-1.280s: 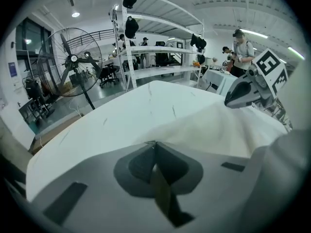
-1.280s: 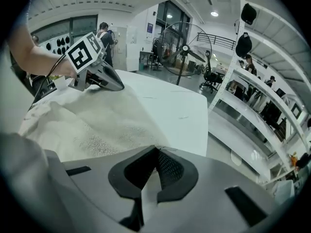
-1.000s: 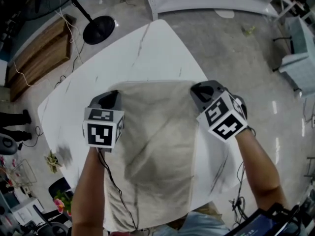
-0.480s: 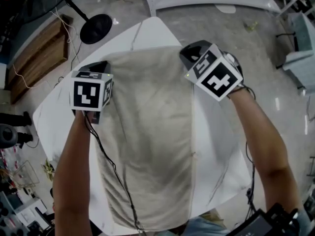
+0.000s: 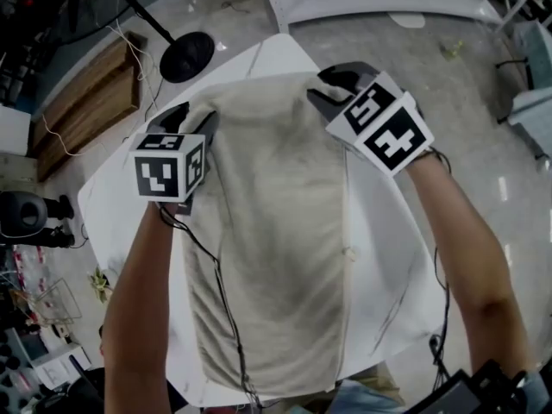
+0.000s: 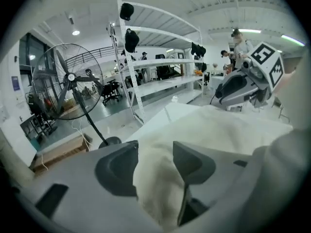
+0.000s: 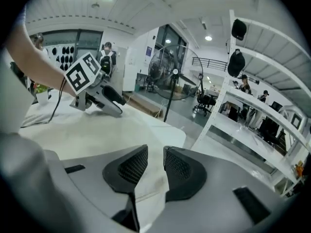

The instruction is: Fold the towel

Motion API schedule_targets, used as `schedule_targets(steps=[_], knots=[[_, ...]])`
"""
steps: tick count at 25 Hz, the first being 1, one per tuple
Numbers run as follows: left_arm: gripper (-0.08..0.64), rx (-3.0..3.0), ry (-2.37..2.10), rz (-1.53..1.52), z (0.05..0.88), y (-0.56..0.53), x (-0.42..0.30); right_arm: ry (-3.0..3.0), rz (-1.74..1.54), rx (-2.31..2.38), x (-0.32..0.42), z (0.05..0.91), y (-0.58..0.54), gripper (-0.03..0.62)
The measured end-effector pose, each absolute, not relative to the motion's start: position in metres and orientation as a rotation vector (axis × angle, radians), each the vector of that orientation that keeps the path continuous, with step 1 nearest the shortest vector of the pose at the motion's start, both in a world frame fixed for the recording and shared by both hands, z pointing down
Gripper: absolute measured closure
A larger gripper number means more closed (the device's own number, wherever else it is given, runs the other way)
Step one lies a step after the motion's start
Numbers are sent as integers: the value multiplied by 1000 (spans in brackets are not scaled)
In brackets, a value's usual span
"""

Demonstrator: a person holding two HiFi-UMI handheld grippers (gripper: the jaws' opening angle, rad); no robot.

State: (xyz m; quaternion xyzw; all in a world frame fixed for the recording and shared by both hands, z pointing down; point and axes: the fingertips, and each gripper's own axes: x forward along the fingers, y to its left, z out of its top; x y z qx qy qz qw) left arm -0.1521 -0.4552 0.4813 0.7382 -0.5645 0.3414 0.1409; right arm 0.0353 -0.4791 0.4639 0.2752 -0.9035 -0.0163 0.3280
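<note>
jaws just opening, the grey left gripper point(image 5: 191, 117) gaping wide and the grey right gripper point(image 5: 332, 89) narrowly are loosening off the far corners of the beige cloth towel point(image 5: 276, 231) lying on the white table point(image 5: 112, 214); cloth sitting between the jaws is risking a snag on pulling away.

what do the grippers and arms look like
The left gripper and right gripper have grey bodies and dark-padded tongs; the right pads are mesh-textured. Each carries a white cube with black square markers. A black cable trails by each forearm; no sleeves show. Both tongs have just been opening, towel between them.
</note>
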Motion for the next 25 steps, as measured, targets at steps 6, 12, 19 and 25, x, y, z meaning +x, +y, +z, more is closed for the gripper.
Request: schedule_targets(steps=[6,12,19,25], knots=[[346,2296,-1695,631,385,-390,-149,-2474,-146,724,23,394,-413,479],[357,2473,-1746,432,283,-277,-142,-2484,-245,718,27,342,-316,479],[356,2635,-1683,552,262,-114,-142,-2490,-249,687,11,327,-172,479],[354,2666,-1586,559,301,2,-152,-2491,-237,518,-13,372,-39,479]])
